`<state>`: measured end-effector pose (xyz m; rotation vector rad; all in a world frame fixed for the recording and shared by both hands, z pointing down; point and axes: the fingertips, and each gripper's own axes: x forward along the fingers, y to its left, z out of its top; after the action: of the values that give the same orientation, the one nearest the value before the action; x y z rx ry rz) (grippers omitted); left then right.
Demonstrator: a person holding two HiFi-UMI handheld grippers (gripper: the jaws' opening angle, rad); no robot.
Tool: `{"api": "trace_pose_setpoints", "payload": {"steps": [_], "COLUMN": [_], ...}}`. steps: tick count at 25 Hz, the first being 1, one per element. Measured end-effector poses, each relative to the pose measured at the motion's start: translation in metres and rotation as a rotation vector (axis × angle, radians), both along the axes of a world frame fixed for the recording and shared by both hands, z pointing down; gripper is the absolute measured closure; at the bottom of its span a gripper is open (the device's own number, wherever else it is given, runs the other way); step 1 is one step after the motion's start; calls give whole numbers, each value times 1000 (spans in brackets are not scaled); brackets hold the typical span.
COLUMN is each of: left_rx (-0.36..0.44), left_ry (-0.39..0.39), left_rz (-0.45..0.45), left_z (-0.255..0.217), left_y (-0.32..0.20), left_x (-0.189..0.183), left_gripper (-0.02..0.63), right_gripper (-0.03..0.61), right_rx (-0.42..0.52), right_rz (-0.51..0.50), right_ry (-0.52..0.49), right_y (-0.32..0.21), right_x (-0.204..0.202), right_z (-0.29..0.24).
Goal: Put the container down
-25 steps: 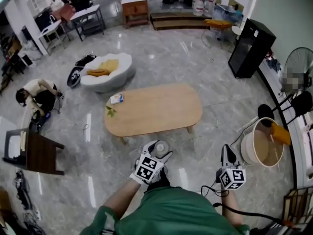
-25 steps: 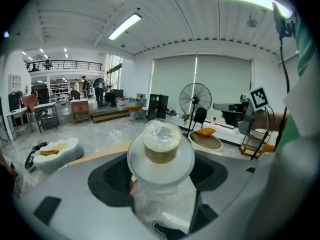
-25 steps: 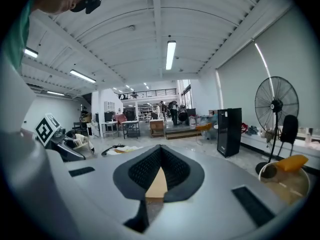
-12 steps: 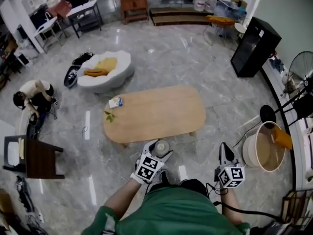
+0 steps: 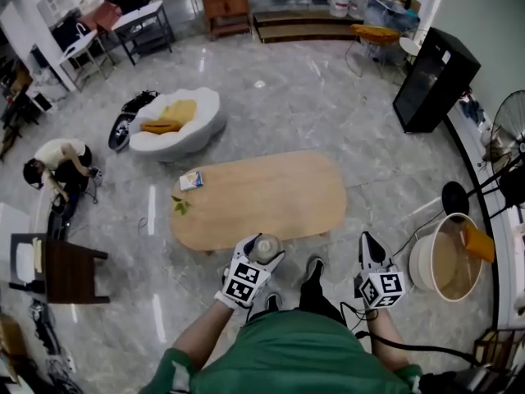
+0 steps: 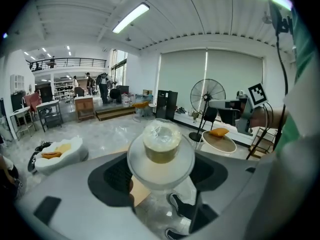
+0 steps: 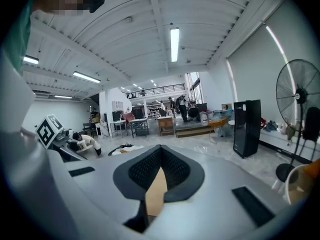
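A clear round container [image 6: 161, 151] with a yellowish filling and a wide lid sits upright between the jaws of my left gripper [image 6: 161, 176], which is shut on it. In the head view the container [image 5: 267, 247] hangs just before the near edge of the oval wooden table [image 5: 271, 195], held by the left gripper [image 5: 261, 254]. My right gripper [image 5: 367, 247] is to the right of it, above the floor, shut with nothing in it; its pads [image 7: 172, 170] meet at the tips in the right gripper view.
A small box [image 5: 191, 179] and a green sprig [image 5: 180, 205] lie at the table's left end. A white round seat [image 5: 176, 120] stands beyond. A tub [image 5: 447, 257] and a fan stand are to the right, a dark chair [image 5: 66, 269] to the left, a crouching person [image 5: 57, 161] far left.
The table has come closer in the head view as the person stepped forward. Both grippers keep their hold and their places in front of the body.
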<state>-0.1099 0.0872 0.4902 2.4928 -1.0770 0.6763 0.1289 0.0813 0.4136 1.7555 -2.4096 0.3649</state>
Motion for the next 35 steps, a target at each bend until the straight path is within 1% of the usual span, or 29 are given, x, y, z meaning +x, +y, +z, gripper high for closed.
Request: {"api": "trace_pose_setpoints", "payload": {"steps": [3,8,12,15,19,22,26,29,32,35], "left_rx": [1,-8,6,11,33,9,-11,-24,-40,-55], "left_ry": [-11,-24,-37,-49,-81,-100,-122,-141,-141,-134], "left_rz": [-26,-66,-96,-115,-144,-160,-168,-156,-136,-101], "left_z": [-1,5,11,18,26,37,58,80,111,149], "left_y": [-29,-82,-122,-148,-191,-209,-230,-244,-262,-278], "left_x": [16,52,76,90,103,117,117,110,107,100], "left_gripper": [276,276,276,276,276,276,276,276,276,276], "right_gripper": [557,557,558,558,558,558,557,558,558,557], "right_rx": [-4,-7,-25,-33,-7,-25,-44,-51,-57,-64], "right_rz": [-29,-78,-121,-155,-206,-237,-257,-256,-252,-243], "right_ry": [-14,-25,-29,-33,-47,-40,-20,-13,0,9], "right_y": [-37,-99,-144,-177,-226,-248,-270,-283,-300,-315], "right_x": [14,46,66,75,81,90,88,81,75,60], "right_z": [5,10,21,30,36,46,67,81,100,121]}}
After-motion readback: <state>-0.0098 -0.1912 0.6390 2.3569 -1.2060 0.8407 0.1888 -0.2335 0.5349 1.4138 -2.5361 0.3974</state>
